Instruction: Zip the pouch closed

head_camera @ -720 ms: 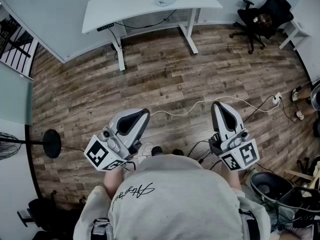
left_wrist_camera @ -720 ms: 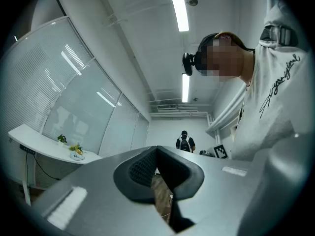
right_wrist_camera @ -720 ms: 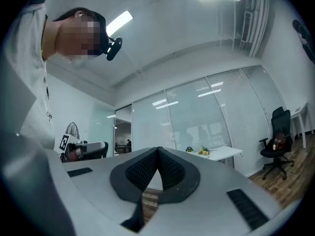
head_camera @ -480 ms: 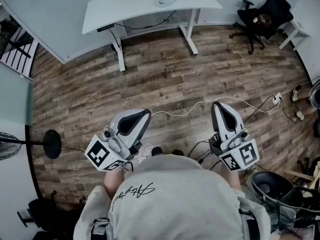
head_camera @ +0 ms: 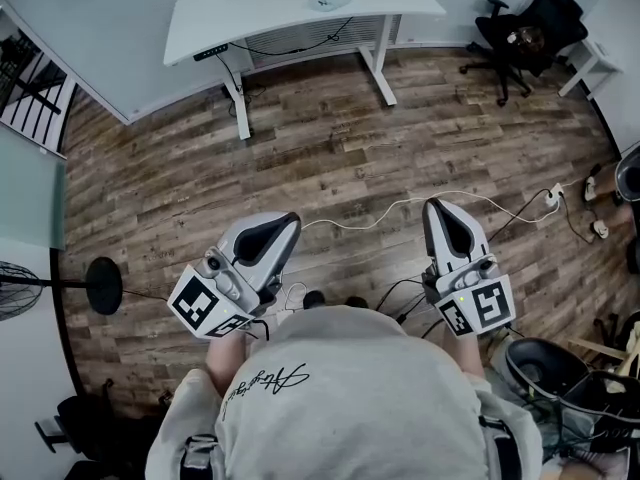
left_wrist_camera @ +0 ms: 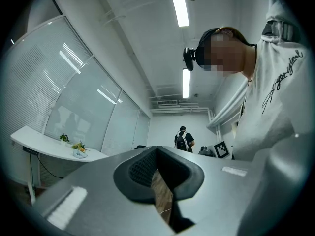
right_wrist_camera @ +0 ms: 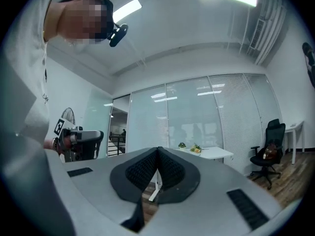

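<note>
I hold both grippers close to my body, above a wooden floor and well short of the white desk (head_camera: 270,13). A pale flat object (head_camera: 330,1) lies on the desk beside some flowers; I cannot tell whether it is the pouch. My left gripper (head_camera: 285,223) points up and forward, its jaws together with nothing between them. My right gripper (head_camera: 437,208) points level towards the desk (right_wrist_camera: 211,154), shut and empty too. The left gripper view shows its pads (left_wrist_camera: 142,168) meeting; the right gripper view shows the same of its pads (right_wrist_camera: 172,170).
A black office chair (head_camera: 520,33) stands at the back right. A white cable (head_camera: 400,208) runs across the floor just ahead of the grippers. A round black stand base (head_camera: 103,286) is at the left and a dark bin (head_camera: 540,368) at my right. Another person (left_wrist_camera: 183,139) stands far off.
</note>
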